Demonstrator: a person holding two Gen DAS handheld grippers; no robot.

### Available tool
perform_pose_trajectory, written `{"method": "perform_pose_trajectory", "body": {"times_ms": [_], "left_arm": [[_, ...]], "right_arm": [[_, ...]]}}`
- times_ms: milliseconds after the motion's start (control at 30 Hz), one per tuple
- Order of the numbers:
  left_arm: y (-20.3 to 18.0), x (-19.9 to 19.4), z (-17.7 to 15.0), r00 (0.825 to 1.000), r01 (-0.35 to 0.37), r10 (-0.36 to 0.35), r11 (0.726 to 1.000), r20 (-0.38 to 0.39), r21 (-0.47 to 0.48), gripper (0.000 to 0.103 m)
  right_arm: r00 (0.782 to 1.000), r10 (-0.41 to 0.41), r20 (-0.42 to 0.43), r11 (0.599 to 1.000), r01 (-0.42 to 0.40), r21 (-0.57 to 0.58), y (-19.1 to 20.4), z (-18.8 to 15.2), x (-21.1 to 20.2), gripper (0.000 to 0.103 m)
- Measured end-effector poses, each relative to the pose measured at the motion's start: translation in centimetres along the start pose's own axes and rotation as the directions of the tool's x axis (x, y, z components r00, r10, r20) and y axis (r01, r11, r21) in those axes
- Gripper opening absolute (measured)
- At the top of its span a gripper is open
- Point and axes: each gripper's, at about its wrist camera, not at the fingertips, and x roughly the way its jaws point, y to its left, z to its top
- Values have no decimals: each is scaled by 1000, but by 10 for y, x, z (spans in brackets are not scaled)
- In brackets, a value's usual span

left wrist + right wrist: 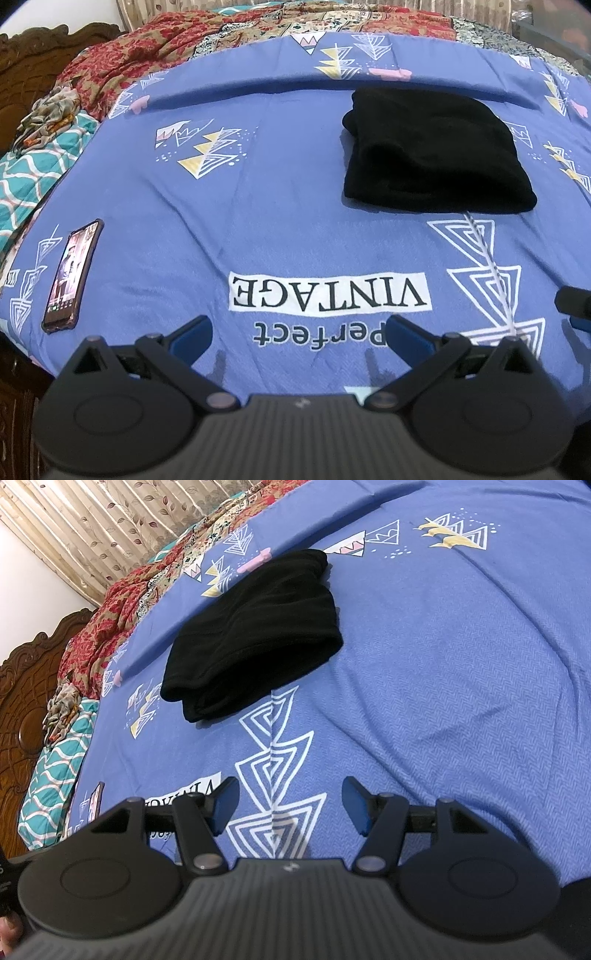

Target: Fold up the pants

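Black pants lie folded into a compact rectangle on the blue patterned bedspread, far right of centre in the left wrist view. They also show in the right wrist view, ahead and slightly left. My left gripper is open and empty, hovering over the "Perfect VINTAGE" print near the bed's front edge, well short of the pants. My right gripper is open and empty over a white triangle print, also apart from the pants. Part of the right gripper shows at the right edge of the left wrist view.
A phone lies on the bedspread at the left, and also shows in the right wrist view. Crumpled red floral cloth and a teal patterned cloth lie at the far left by a carved wooden headboard. Curtains hang behind.
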Motion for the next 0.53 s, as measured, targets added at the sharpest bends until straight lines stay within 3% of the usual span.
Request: {"method": "perform_pose_trajectory", "body": {"times_ms": [300,533], "left_arm": [[0,3,-1,1000,7,-7,1000,-15,-5,103],[-3,0,0,998,61,-61,998,-8,7,103]], "right_arm": [[1000,0,-2,1000,0,2,-1,0,1,64],[1000,0,-1,1000,0,1,-1,0,1,64]]}}
